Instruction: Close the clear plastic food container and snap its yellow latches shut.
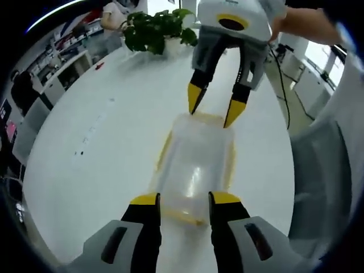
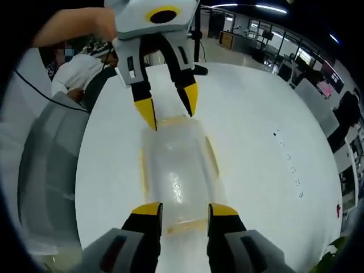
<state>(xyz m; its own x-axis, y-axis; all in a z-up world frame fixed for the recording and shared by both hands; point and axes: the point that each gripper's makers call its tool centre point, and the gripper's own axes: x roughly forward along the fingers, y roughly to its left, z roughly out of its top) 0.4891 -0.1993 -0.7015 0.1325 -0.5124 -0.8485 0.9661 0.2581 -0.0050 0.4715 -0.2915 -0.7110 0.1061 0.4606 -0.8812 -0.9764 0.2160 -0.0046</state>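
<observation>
A clear plastic food container [image 1: 196,165] [image 2: 176,170] with its lid on lies lengthwise on the white table [image 1: 102,142]. Yellow latches [image 1: 165,149] run along its long sides, and one latch [image 2: 182,227] sits at each short end. My left gripper [image 1: 185,200] stands open at the container's near end in the left gripper view, its yellow tips either side of the end latch. My right gripper [image 1: 215,108] stands open at the opposite end, tips just above the rim. In the right gripper view my right gripper [image 2: 185,210] is at the bottom and my left gripper [image 2: 169,111] faces it.
A potted plant [image 1: 159,31] stands at the table's far end. A grey chair [image 1: 324,170] [image 2: 48,170] sits beside the table. A person's arm [image 2: 74,25] reaches in from above. A black cable [image 1: 284,91] hangs off the table's edge.
</observation>
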